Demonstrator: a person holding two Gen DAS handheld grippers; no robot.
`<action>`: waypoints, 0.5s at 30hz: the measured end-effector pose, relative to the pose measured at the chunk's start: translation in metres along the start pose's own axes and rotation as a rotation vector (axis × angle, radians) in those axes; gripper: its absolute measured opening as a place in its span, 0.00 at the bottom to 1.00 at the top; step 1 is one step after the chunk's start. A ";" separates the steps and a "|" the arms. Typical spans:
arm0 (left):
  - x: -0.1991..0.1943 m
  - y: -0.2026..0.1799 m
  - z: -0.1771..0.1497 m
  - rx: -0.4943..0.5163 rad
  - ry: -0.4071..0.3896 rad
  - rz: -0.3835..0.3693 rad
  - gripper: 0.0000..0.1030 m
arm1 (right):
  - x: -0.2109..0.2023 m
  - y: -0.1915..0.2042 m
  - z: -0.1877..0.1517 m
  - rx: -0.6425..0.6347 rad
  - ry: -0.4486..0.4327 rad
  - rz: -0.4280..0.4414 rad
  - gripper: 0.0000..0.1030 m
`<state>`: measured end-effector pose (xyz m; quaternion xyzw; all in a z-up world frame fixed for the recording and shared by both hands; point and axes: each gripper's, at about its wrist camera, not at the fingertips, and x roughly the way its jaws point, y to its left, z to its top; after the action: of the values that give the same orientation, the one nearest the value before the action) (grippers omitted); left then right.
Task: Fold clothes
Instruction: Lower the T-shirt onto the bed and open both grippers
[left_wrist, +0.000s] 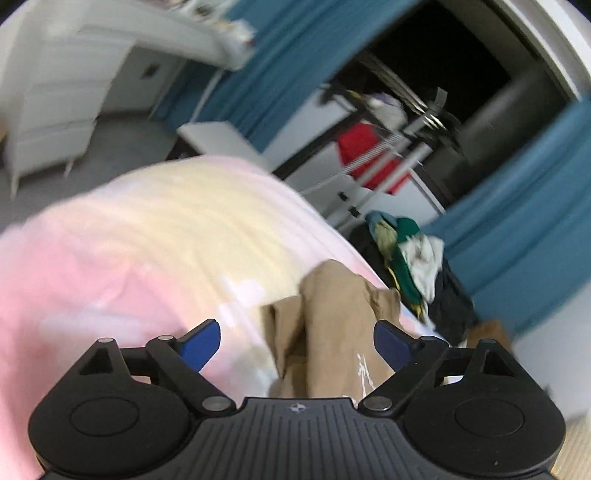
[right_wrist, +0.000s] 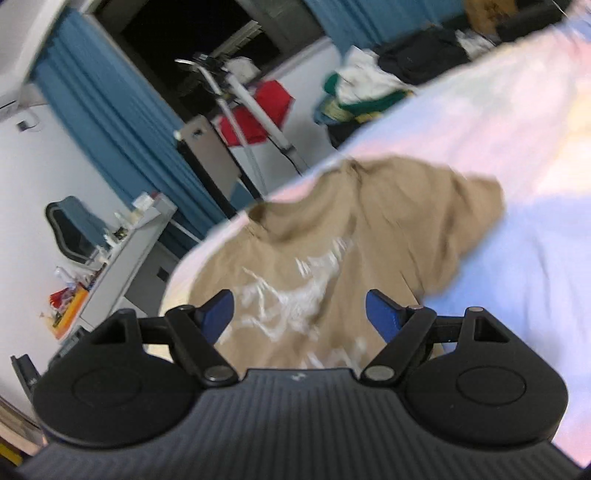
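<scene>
Both views blurred and tilted.

Tan cotton T-shirt with a white printed graphic (right_wrist: 332, 236) lies crumpled on the pink-and-cream bedspread (left_wrist: 147, 229), near the bed's edge. In the right wrist view the print faces up and one sleeve bulges toward the right. In the left wrist view the same garment shows as bunched upright folds (left_wrist: 332, 314).

Left gripper (left_wrist: 297, 341): blue-padded fingers spread wide, released, nothing pinched; the shirt sits beyond and between them, not touched by the pads as far as the blur allows.

Right gripper (right_wrist: 299, 317): jaws likewise released and wide apart, hanging above the printed chest area; no cloth caught between the pads.

Beyond the bed: a heap of mixed clothes in green, white and dark cloth (left_wrist: 410, 254), a metal drying rack carrying a red garment (left_wrist: 369, 155), teal blue curtains (left_wrist: 288, 55), a white chest of drawers (left_wrist: 55, 110)
</scene>
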<state>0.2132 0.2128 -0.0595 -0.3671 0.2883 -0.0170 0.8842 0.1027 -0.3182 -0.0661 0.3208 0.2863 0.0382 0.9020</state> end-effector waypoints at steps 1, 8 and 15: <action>0.004 0.005 0.001 -0.015 0.000 0.003 0.81 | -0.001 -0.004 -0.004 0.006 0.002 -0.014 0.78; 0.051 0.035 0.001 -0.078 0.003 0.025 0.57 | 0.028 -0.031 -0.014 0.092 0.064 -0.030 0.79; 0.117 0.025 -0.006 0.004 0.022 -0.034 0.35 | 0.068 -0.035 -0.020 0.120 0.140 0.017 0.79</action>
<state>0.3026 0.1990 -0.1377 -0.3699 0.2916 -0.0364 0.8814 0.1447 -0.3172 -0.1333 0.3732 0.3478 0.0513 0.8586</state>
